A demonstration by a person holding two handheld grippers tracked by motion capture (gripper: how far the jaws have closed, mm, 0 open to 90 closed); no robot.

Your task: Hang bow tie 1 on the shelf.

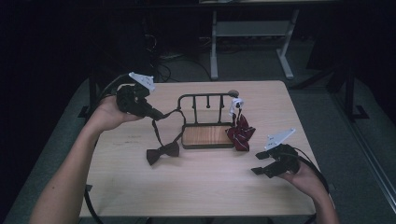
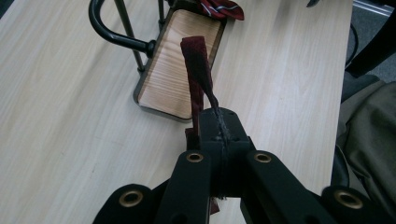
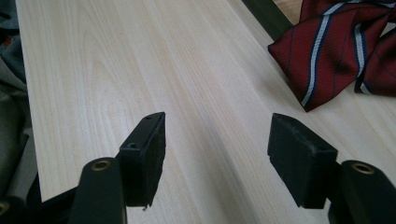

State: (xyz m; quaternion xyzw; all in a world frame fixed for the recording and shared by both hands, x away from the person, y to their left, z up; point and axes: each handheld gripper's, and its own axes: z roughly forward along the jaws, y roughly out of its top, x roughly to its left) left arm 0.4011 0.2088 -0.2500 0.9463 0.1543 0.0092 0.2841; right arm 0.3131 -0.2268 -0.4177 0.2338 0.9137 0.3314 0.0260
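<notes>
Overhead, left gripper raised, fingers clamped on the bow tie's strap — right gripper low, perhaps resting, fingers apart, empty.

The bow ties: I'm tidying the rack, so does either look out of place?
The dark bow tie lies on the table, its strap clamped in the left hand-held gripper. The striped bow tie hangs from the rack.
</notes>
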